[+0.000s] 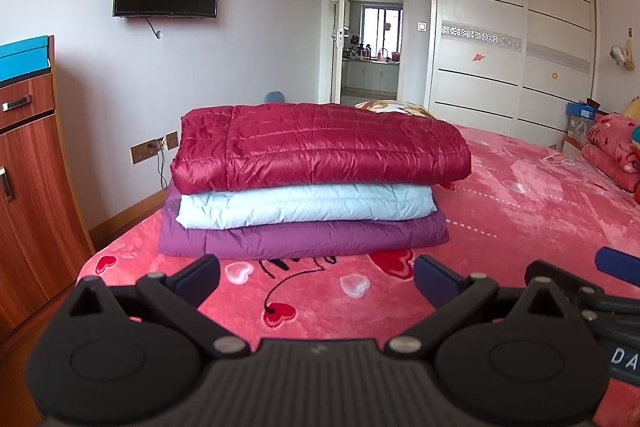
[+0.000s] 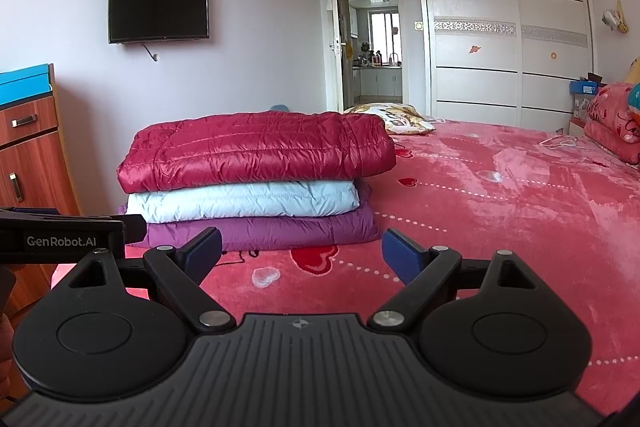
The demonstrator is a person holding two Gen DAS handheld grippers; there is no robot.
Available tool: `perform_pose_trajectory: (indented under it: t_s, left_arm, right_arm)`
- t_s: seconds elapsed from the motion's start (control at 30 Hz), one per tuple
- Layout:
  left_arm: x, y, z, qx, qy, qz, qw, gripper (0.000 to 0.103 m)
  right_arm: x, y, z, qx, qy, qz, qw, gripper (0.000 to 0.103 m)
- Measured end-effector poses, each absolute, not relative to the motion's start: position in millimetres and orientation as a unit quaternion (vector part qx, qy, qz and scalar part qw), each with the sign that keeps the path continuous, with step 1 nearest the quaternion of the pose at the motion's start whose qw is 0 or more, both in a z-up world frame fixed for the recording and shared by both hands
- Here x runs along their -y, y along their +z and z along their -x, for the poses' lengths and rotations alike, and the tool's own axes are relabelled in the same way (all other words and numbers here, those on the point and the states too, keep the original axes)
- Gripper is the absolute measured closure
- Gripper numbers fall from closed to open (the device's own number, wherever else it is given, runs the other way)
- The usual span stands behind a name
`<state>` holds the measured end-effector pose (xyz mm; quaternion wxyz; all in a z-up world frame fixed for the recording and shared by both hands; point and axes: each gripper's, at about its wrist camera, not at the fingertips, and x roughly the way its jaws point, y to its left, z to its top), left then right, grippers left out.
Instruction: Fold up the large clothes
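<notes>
Plainly, the left gripper (image 1: 316, 281) sits at the bottom of its frame with both blue-padded fingers spread wide and nothing between them, hovering low over the pink heart-print blanket (image 1: 520, 211). The right gripper (image 2: 302, 255) is likewise spread and empty at the bottom of its own view, and the left tool's black body shows at the left edge there, so the two are held side by side.

Just beyond the fingertips, in the middle of both frames, stands a stack of three folded puffy garments: a crimson quilted jacket (image 1: 320, 147) on top, a pale blue jacket (image 1: 304, 207) under it, and a purple jacket (image 1: 304, 237) at the bottom, resting on the blanket near the bed's left edge. Neither gripper touches the stack. A patterned cloth (image 2: 392, 117) lies further back, centre of frame, near the wardrobe (image 2: 500, 27); whether it is another garment to fold cannot be told.

Judging from this, the folding looks largely done. The risk is in any further handling: the shiny, slippery top layer overhangs the blue one, so a nudge from an open finger, or a grab at one layer only, could slide it off or spring the folds. The stack's closeness to the bed edge adds a chance of toppling to the floor.
</notes>
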<state>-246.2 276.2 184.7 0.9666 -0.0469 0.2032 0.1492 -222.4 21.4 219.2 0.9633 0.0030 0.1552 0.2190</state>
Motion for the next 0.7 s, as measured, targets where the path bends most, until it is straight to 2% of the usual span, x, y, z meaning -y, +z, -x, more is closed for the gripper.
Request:
perform_pose_trajectory:
  t_s: [0.7]
  left_arm:
    - [-275.4, 181.3, 245.9, -0.198, 0.145, 0.045, 0.968, 0.001]
  right_arm:
    - [-18.3, 215.5, 215.3, -0.169, 0.227, 0.002, 0.959, 0.0]
